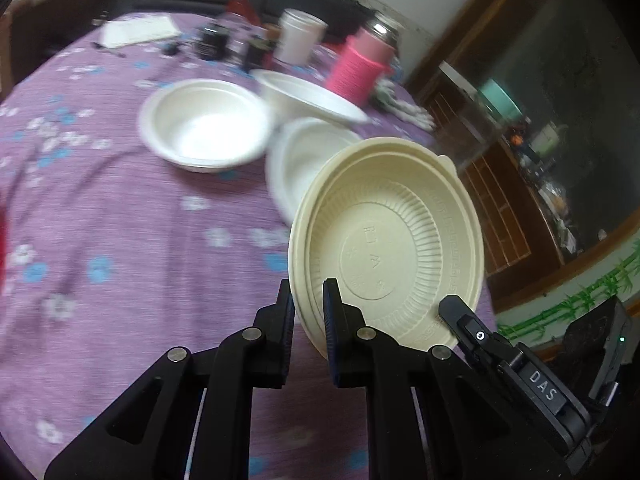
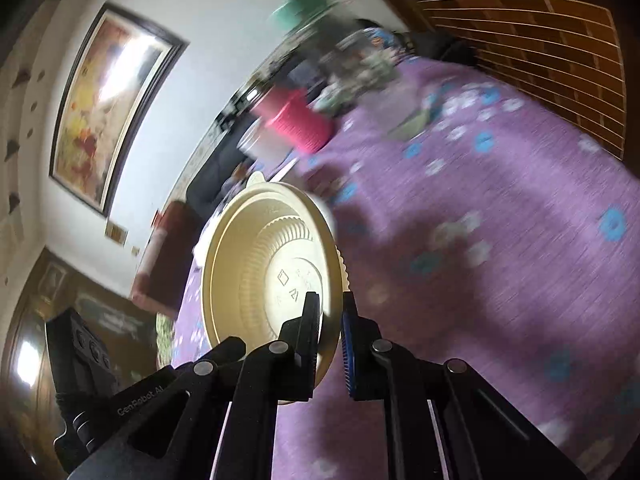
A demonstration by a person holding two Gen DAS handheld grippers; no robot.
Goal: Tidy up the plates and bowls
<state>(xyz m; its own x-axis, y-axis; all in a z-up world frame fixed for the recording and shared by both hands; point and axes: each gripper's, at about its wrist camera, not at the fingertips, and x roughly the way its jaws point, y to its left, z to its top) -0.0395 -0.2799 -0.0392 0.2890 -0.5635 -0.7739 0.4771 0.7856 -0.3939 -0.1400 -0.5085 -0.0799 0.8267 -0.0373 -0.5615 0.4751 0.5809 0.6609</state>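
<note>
The left gripper (image 1: pixel 308 304) is clamped on the rim of a cream plastic bowl (image 1: pixel 386 240), ribbed around its wall with embossed marks on its flat base, held tilted above the purple flowered tablecloth (image 1: pixel 120 240) near the table's right edge. The right gripper (image 2: pixel 330 316) pinches the same bowl's rim. Blurred white bowls (image 1: pixel 204 124) sit toward the tabletop's middle
</note>
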